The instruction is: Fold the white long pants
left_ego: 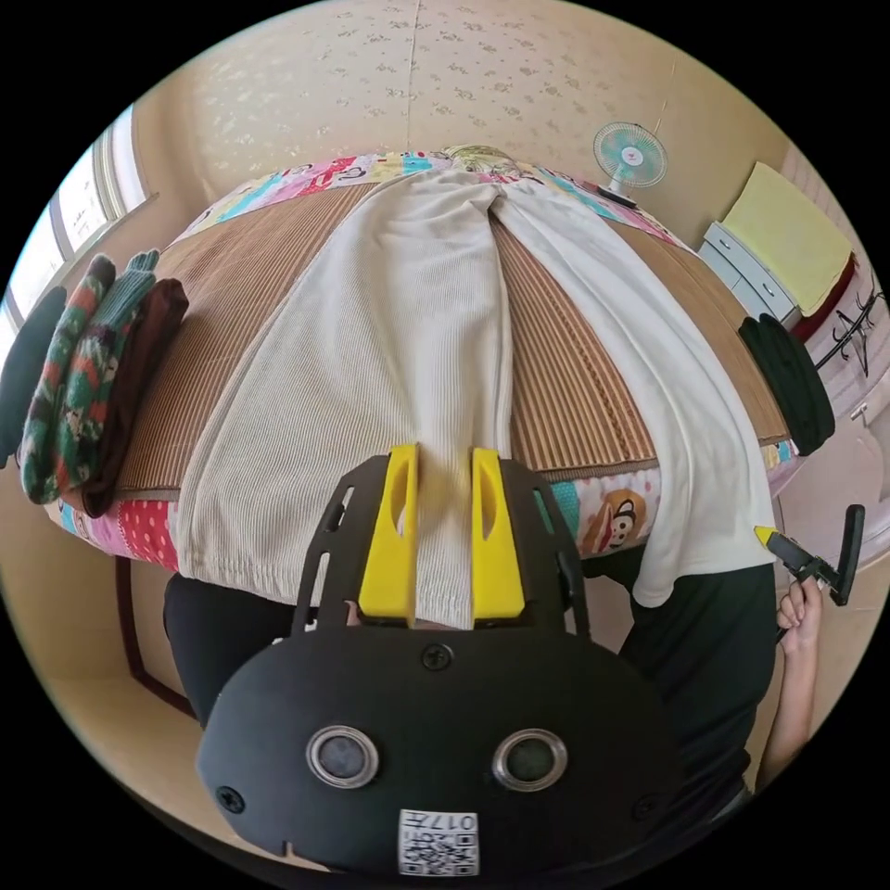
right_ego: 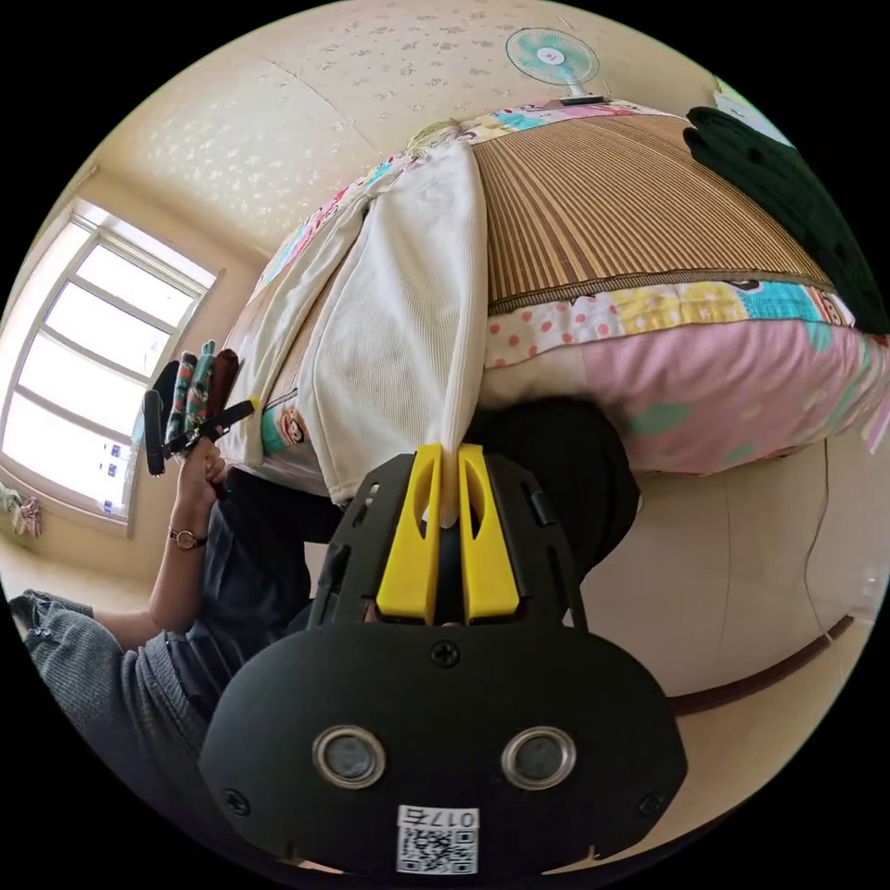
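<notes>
The white long pants (left_ego: 389,315) lie flat on a bamboo mat (left_ego: 575,371) on the bed, waist at the far end and both legs spread toward me, their hems hanging over the near edge. My left gripper (left_ego: 445,454) is shut on the hem of one leg, with cloth filling the narrow gap between its yellow jaws. The right gripper (right_ego: 448,450) is shut on the hem corner of the other leg of the pants (right_ego: 399,315). In the left gripper view the right gripper (left_ego: 768,535) pinches that corner; in the right gripper view the left gripper (right_ego: 243,406) sits at the far hem.
A stack of folded knitwear (left_ego: 83,371) lies at one side of the mat and a dark garment (left_ego: 788,380) at the other. A fan (left_ego: 630,158) and a drawer unit (left_ego: 751,278) stand behind the bed. The person's dark-clothed body (left_ego: 714,667) presses against the near edge.
</notes>
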`<action>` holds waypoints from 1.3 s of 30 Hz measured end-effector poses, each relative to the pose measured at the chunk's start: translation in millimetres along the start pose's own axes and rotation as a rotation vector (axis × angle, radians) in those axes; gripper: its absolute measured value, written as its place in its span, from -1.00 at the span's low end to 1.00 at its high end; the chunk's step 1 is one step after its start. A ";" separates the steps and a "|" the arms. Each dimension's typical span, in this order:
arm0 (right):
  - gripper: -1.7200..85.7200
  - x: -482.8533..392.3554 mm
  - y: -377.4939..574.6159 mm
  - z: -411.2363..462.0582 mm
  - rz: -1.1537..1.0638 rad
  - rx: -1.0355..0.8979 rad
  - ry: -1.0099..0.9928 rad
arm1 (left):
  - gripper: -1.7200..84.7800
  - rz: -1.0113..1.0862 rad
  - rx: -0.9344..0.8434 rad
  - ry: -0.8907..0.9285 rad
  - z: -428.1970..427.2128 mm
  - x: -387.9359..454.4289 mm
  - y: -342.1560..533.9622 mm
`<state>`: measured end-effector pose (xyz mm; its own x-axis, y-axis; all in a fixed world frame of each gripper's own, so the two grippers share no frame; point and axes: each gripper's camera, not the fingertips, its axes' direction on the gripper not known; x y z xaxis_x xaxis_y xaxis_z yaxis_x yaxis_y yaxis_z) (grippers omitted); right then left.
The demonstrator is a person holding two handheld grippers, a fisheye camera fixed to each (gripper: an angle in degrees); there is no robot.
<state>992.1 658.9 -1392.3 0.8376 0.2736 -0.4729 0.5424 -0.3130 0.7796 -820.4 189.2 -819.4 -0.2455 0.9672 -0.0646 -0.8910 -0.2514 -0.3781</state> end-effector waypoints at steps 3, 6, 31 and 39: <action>-0.89 15.8 4.9 -4.0 0.067 0.024 -0.087 | -0.84 0.032 -0.019 0.033 -8.9 6.1 12.2; -0.89 23.9 9.5 -7.7 0.107 0.038 -0.135 | -0.84 0.113 -0.063 0.049 -20.0 23.8 27.0; -0.89 4.4 45.7 -9.1 0.042 0.042 -0.015 | -0.69 -0.129 -0.017 -0.098 -64.2 -114.3 56.5; -0.89 5.4 58.7 -10.5 0.049 0.042 -0.028 | -0.82 -0.125 -0.013 -0.036 -85.9 -128.2 56.3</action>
<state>1027.8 651.5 -1344.8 0.8642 0.2320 -0.4465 0.5028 -0.3631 0.7845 -806.3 54.1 -911.8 -0.1470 0.9890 0.0169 -0.9106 -0.1286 -0.3928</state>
